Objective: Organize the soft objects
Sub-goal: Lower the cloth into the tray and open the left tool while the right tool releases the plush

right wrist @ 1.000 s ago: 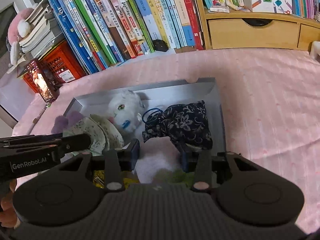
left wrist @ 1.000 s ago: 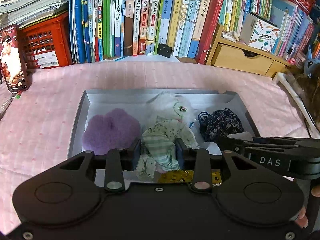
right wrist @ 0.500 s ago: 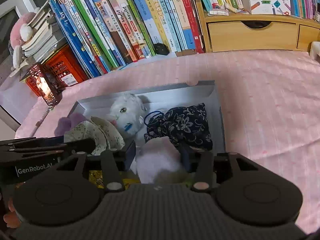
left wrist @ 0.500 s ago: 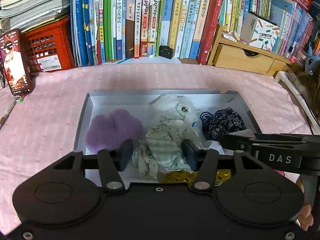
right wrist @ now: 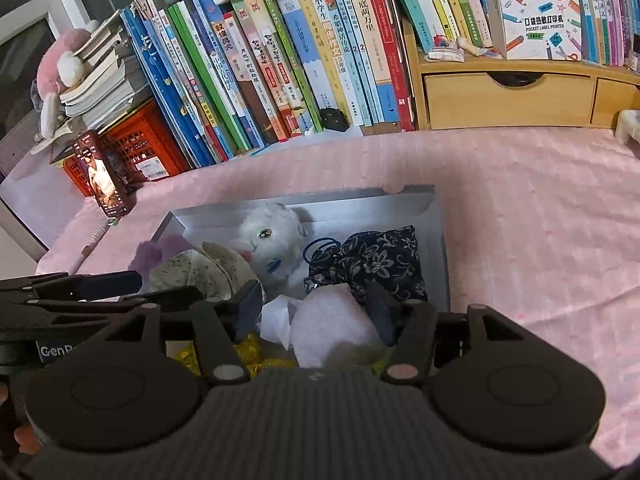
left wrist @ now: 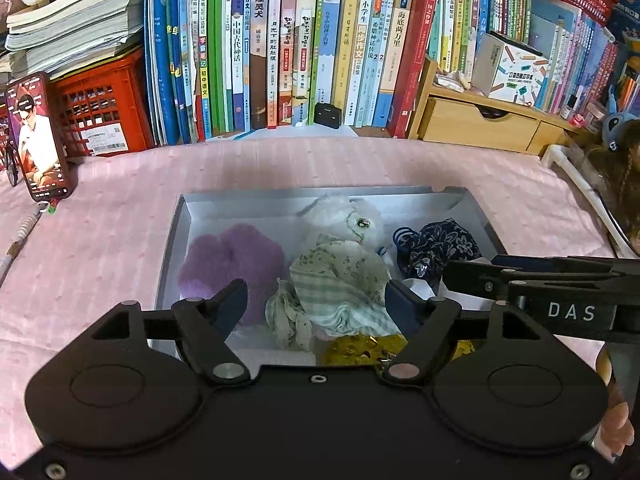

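A shallow silver box (left wrist: 312, 199) lies on the pink cloth and holds soft things: a purple plush (left wrist: 230, 258), a white plush toy (left wrist: 346, 220), a green floral cloth (left wrist: 340, 280), a dark floral pouch (left wrist: 438, 244). My left gripper (left wrist: 318, 300) is open, its jaws wide on either side of the floral cloth. My right gripper (right wrist: 314, 308) is open above the box's near right part; a pale pink soft item (right wrist: 332, 326) lies between its jaws. The box (right wrist: 438, 232), white plush (right wrist: 272, 240) and pouch (right wrist: 376, 260) show in the right wrist view.
A wall of upright books (left wrist: 304, 52) stands behind the box. A red crate (left wrist: 100, 116) and a phone (left wrist: 38, 140) stand at the left. A wooden drawer unit (left wrist: 476, 128) is at the right. Yellow crinkled wrap (left wrist: 360, 350) lies at the box's near edge.
My left gripper has opened and let go of the floral cloth, which now rests in the box. My right gripper has opened too, and the pale pink item now shows between its jaws.
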### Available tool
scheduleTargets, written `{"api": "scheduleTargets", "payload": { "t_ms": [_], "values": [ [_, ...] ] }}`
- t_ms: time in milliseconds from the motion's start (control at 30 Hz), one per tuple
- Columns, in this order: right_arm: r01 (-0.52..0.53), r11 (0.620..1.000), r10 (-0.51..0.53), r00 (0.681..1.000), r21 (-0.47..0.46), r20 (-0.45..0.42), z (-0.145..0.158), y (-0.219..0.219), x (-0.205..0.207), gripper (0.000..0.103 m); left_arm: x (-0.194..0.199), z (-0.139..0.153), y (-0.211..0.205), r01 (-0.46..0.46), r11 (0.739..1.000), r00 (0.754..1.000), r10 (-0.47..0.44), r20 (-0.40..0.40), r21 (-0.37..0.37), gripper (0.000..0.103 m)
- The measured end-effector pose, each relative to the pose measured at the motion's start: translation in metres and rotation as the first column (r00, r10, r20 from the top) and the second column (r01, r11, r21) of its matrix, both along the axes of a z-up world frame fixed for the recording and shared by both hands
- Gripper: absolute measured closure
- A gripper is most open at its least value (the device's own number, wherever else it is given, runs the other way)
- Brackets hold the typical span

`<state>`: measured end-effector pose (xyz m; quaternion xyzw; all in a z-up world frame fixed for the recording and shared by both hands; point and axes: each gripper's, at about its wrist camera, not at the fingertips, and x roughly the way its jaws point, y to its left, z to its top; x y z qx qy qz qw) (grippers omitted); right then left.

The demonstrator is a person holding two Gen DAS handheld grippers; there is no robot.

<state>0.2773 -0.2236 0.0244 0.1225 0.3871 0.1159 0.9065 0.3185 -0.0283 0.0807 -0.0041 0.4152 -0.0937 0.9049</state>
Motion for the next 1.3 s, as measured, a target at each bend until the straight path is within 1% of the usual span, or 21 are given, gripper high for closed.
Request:
{"api": "scheduleTargets", "payload": {
  "t_ms": [167, 300, 467, 733, 900, 967, 1100, 1300],
  "values": [
    [0.006, 1.0, -0.006, 1.0, -0.003, 0.015, 0.004, 0.0, -0.004, 0.028, -0.005, 0.003, 0.003, -0.006, 1.0, 1.0, 0.006, 0.006, 0.0, 0.028],
    [0.008, 1.0, -0.008, 0.999, 0.001, 0.033, 0.008, 0.0, -0.008, 0.022, -0.008, 0.004, 0.006, -0.014, 1.0, 1.0, 0.014, 0.013, -0.003, 0.025],
    [0.012, 1.0, -0.011, 0.999, -0.006, 0.049, 0.012, 0.002, -0.013, 0.018, -0.012, 0.006, 0.008, -0.012, 1.0, 1.0, 0.012, 0.019, -0.012, 0.023],
    [0.017, 0.999, -0.013, 0.995, -0.032, 0.102, 0.023, 0.004, -0.026, 0.014, -0.024, 0.013, 0.01, 0.01, 1.0, 0.998, -0.01, 0.059, -0.001, 0.02],
    [0.022, 0.999, -0.015, 0.992, -0.049, 0.127, 0.028, 0.005, -0.034, 0.012, -0.031, 0.019, 0.011, 0.016, 1.0, 0.997, -0.015, 0.076, -0.01, 0.019],
    [0.018, 0.998, -0.011, 0.991, -0.053, 0.135, 0.03, 0.006, -0.037, 0.01, -0.036, 0.021, 0.012, 0.02, 1.0, 0.996, -0.018, 0.085, -0.014, 0.019],
    [0.018, 0.998, -0.008, 0.987, -0.06, 0.161, 0.034, 0.007, -0.047, 0.001, -0.046, 0.026, 0.014, 0.022, 1.0, 0.994, -0.02, 0.11, -0.013, 0.016],
    [0.011, 0.998, 0.003, 0.978, -0.067, 0.209, 0.042, 0.008, -0.066, 0.0, -0.065, 0.032, 0.016, 0.028, 0.999, 0.99, -0.024, 0.138, -0.033, 0.016]
  ]
}}
